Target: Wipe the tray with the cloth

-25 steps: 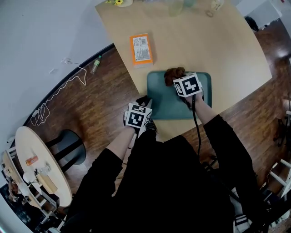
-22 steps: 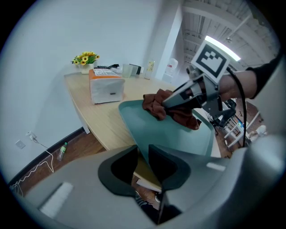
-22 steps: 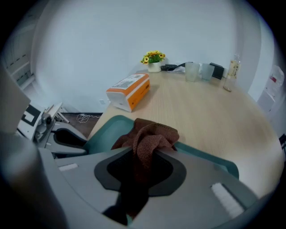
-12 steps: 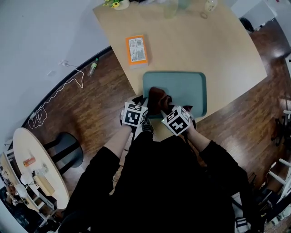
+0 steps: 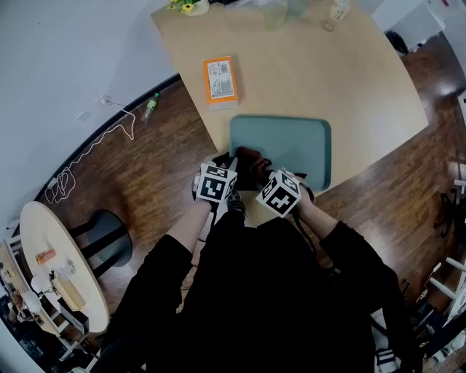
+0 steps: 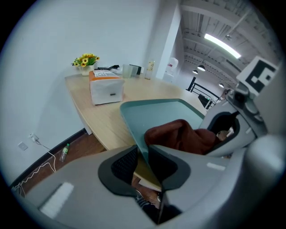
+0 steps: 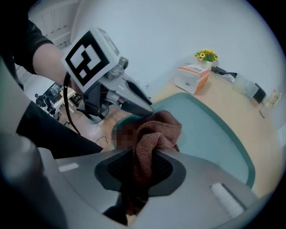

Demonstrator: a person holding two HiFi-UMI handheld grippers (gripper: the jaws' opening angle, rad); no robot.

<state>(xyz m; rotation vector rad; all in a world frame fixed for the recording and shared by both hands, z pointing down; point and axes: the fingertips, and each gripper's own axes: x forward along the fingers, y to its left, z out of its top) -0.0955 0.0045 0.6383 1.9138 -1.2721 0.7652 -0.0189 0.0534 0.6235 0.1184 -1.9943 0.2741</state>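
Observation:
A teal tray (image 5: 295, 146) lies on the wooden table near its front edge. My left gripper (image 5: 231, 163) is shut on the tray's near left rim; the left gripper view shows the thin teal rim (image 6: 134, 123) running between the pads at that gripper's tip (image 6: 143, 163). My right gripper (image 5: 266, 175) is shut on a brown cloth (image 5: 251, 160), which sits bunched on the tray's near left corner. In the right gripper view the cloth (image 7: 154, 134) rises from between the pads at the tip (image 7: 140, 165) and rests on the tray (image 7: 210, 134), close to the left gripper (image 7: 134, 105).
An orange box (image 5: 220, 80) lies on the table beyond the tray's left corner. Yellow flowers (image 5: 186, 4) and several clear containers (image 5: 280, 11) line the far edge. On the floor at left are a bottle (image 5: 149, 108), a white cable, a stool (image 5: 109, 240) and a round side table (image 5: 51, 262).
My right gripper has dragged the cloth from the tray's far side to its near left corner, beside the left gripper, rolling as it came. The left gripper kept its hold.

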